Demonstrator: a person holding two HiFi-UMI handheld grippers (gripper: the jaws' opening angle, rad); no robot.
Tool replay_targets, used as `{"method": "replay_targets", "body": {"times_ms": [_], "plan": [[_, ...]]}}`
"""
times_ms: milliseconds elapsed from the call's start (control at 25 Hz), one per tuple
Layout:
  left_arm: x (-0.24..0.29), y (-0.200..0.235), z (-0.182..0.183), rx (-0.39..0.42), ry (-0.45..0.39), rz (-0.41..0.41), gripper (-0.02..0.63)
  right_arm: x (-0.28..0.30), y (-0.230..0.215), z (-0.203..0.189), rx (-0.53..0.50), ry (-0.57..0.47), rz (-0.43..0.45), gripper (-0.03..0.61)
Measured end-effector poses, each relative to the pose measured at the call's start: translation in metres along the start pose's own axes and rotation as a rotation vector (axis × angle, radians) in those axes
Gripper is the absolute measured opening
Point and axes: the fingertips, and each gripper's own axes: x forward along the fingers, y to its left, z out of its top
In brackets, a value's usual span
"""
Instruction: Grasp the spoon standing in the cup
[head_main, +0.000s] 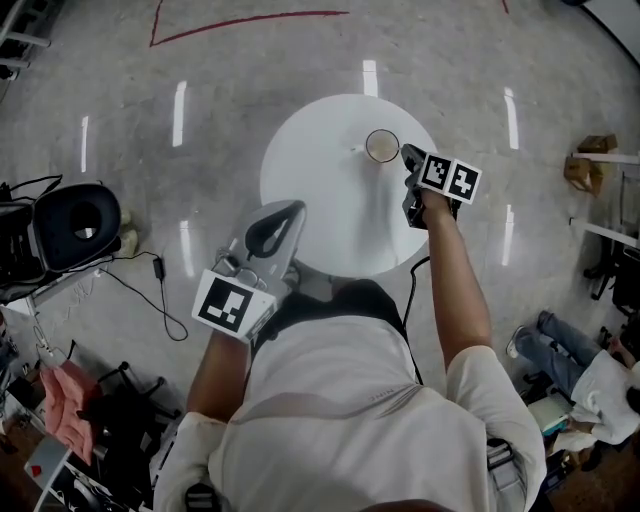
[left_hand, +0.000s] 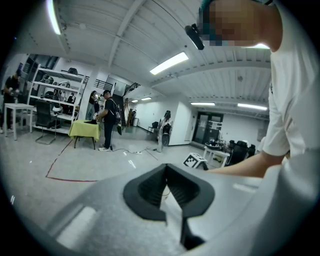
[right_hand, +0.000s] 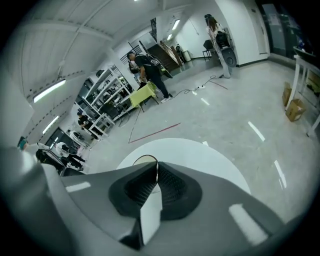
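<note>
On round white table (head_main: 330, 225), cup (head_main: 382, 146) with spoon (head_main: 354, 150), right gripper (head_main: 405, 153) jaws closed beside rim, left gripper (head_main: 296, 207) jaws closed

Glossy polished-concrete floor (head_main: 200, 80) mirrors lamplight around the smooth, matt white table (head_main: 330, 225) beneath the right gripper (right_hand: 156, 164). It and the left gripper (left_hand: 166, 169) are matt grey plastic with ribbed black rubbery pads (right_hand: 173, 185). Between the right pads, the spoon (right_hand: 157, 171) gleams like metal.

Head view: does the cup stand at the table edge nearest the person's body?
No, the cup stands near the far edge of the round white table, on the side away from the person.
</note>
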Motion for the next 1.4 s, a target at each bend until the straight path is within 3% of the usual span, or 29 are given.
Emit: {"method": "replay_targets", "body": {"times_ms": [240,680,880,1400], "plan": [[-0.014,0.001,0.008,0.032,-0.024,-0.015,0.003,-0.041,0.026,0.008,-0.087,-0.086,-0.025,0.011],[-0.053,-0.022,0.054,0.086,-0.106,-0.096,0.003,-0.174,0.11,0.022,-0.179,-0.333,0.001,0.011],[-0.077,-0.039,0.082,0.12,-0.162,-0.142,0.003,-0.242,0.157,0.015,-0.233,-0.439,0.012,0.011],[-0.113,-0.103,0.135,0.219,-0.269,-0.215,0.003,-0.396,0.221,-0.011,-0.397,-0.777,0.061,0.011]]}}
